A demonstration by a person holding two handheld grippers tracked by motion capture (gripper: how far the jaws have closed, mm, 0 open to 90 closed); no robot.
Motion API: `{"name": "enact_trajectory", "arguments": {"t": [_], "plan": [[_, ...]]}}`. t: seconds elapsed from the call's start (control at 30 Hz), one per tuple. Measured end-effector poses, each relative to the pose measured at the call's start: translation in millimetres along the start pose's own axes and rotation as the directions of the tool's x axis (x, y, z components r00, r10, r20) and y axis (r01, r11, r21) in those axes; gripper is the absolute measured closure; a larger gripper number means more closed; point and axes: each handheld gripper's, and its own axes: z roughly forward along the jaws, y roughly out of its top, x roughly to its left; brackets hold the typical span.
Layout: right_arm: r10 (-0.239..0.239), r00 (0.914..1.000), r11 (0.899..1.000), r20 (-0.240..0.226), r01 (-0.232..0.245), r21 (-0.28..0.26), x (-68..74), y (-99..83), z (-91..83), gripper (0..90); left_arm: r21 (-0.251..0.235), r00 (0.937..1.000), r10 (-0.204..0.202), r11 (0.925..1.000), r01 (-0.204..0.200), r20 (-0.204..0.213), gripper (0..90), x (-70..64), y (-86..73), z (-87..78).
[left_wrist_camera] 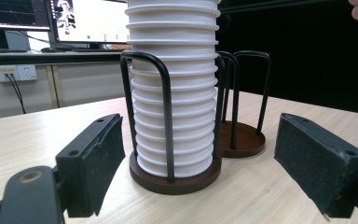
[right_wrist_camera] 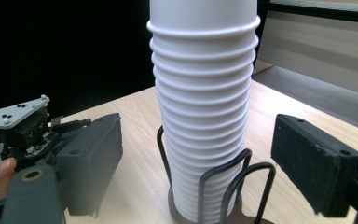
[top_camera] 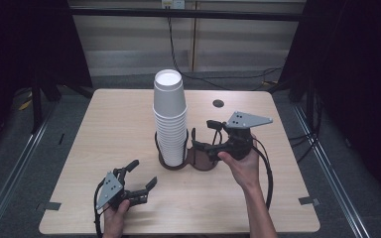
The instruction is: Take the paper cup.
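Observation:
A tall stack of white paper cups (top_camera: 169,114), nested upside down, stands in the left slot of a black wire holder; its other slot, a round brown base (top_camera: 204,161), is empty. My left gripper (top_camera: 144,172) rests low on the table in front and to the left of the holder, open and empty. In the left gripper view the cups (left_wrist_camera: 175,93) stand straight ahead between the spread jaws. My right gripper (top_camera: 202,134) hovers just right of the holder, open and empty, jaws pointing at the stack. The cups (right_wrist_camera: 203,93) rise between its jaws in the right gripper view.
The light wooden table (top_camera: 104,129) has a small dark round hole (top_camera: 218,103) near its back right. Black curtains flank both sides, and cables lie on the floor behind. Monitors (left_wrist_camera: 88,21) glow on a desk beyond the table.

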Motion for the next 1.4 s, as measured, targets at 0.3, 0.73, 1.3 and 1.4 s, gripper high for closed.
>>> {"name": "enact_trajectory", "arguments": {"t": [0.3,0.73,1.3,1.4], "plan": [[-0.015,0.9999,1.000,0.001,0.015,0.009,-2.2,18.8,3.2,13.9,-0.001,1.0000,0.000,1.0000,0.000,0.001,15.7,0.0,0.0,0.1],[-0.066,0.9969,0.996,-0.041,0.068,0.052,-3.8,54.2,10.1,14.6,0.000,1.0000,-0.001,1.0000,0.001,0.000,15.7,0.0,0.0,0.0],[-0.078,0.9931,0.992,-0.088,0.086,0.092,-7.8,96.8,28.9,13.8,0.003,0.9998,0.017,0.9999,-0.016,-0.006,15.7,1.2,0.4,-0.3],[-0.082,0.9927,0.990,-0.089,0.091,0.107,-8.9,103.4,34.0,13.8,0.003,0.9998,0.017,0.9999,-0.017,-0.006,15.7,1.3,0.4,-0.3]]}}
